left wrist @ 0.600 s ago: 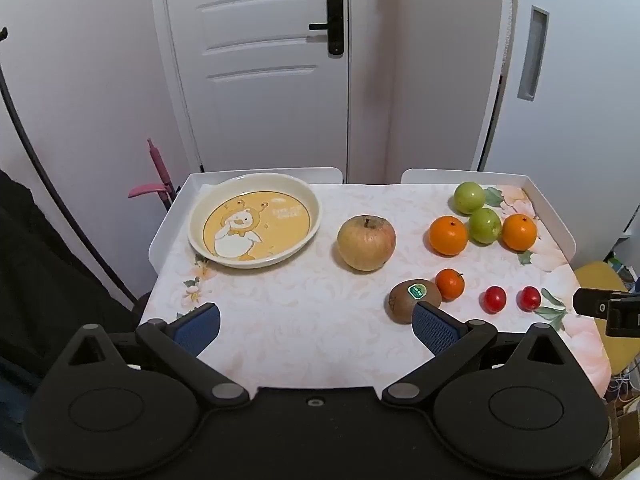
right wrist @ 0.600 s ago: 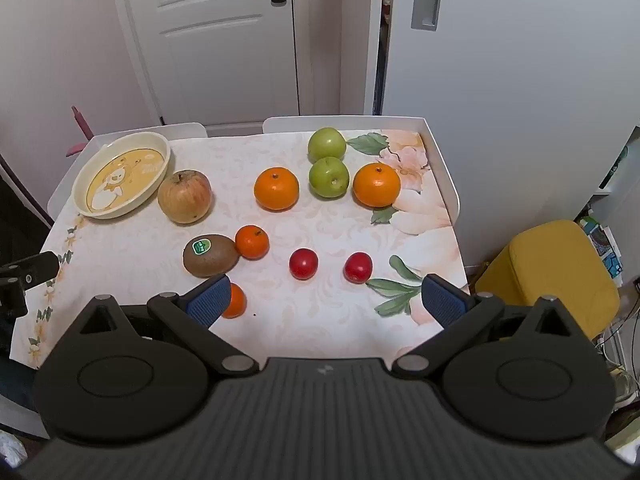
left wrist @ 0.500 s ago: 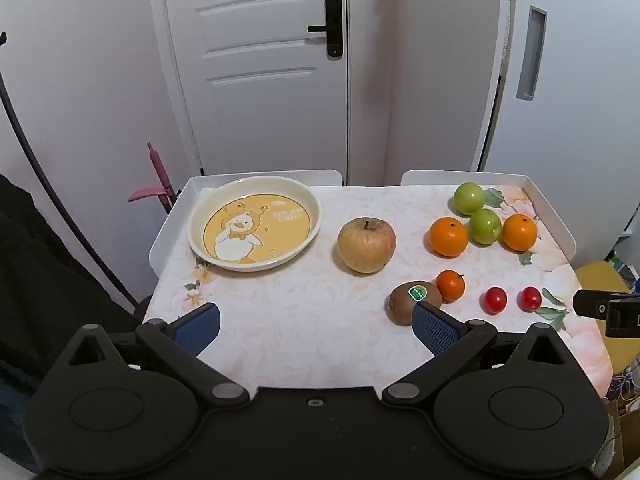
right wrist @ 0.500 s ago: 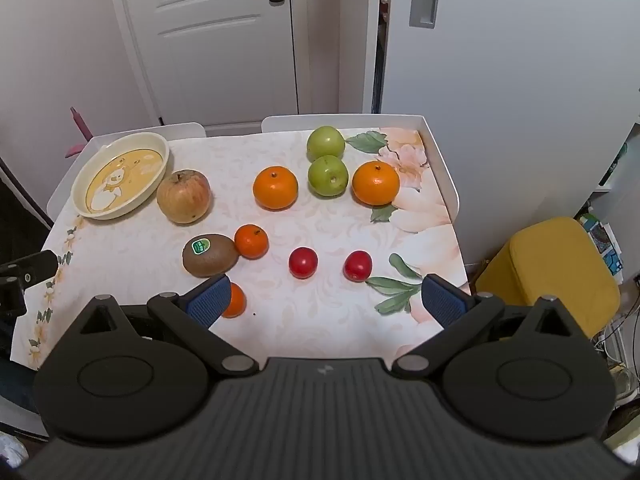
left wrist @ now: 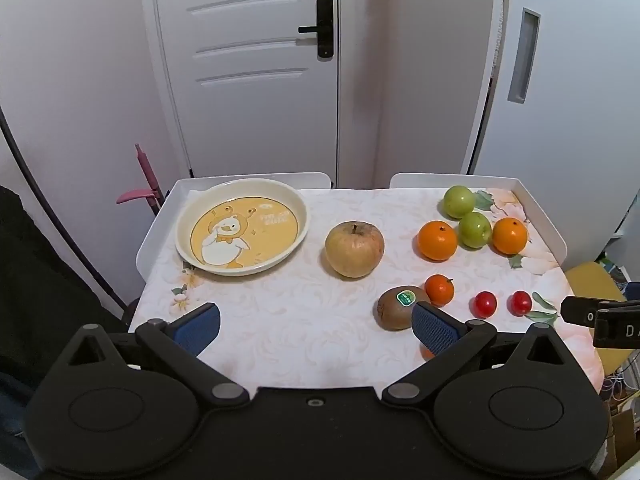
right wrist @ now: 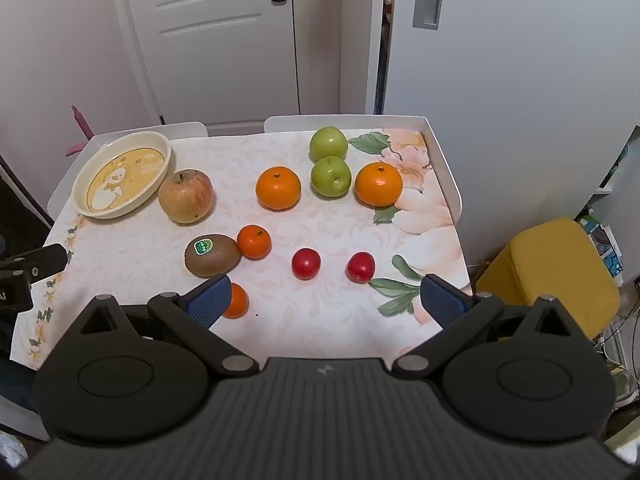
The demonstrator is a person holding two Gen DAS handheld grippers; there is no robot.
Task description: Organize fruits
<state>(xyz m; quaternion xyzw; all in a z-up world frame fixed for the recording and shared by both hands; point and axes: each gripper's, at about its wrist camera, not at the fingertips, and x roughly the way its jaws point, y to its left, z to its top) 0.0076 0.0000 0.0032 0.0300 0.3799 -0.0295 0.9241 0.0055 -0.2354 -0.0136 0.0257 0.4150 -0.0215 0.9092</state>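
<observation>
A white table (right wrist: 444,168) with raised edges carries a floral cloth (right wrist: 320,320). On the cloth lie a duck plate (right wrist: 122,174), an apple (right wrist: 185,196), a kiwi (right wrist: 212,255), three mandarins, two oranges, two green apples and two red tomatoes.
</observation>
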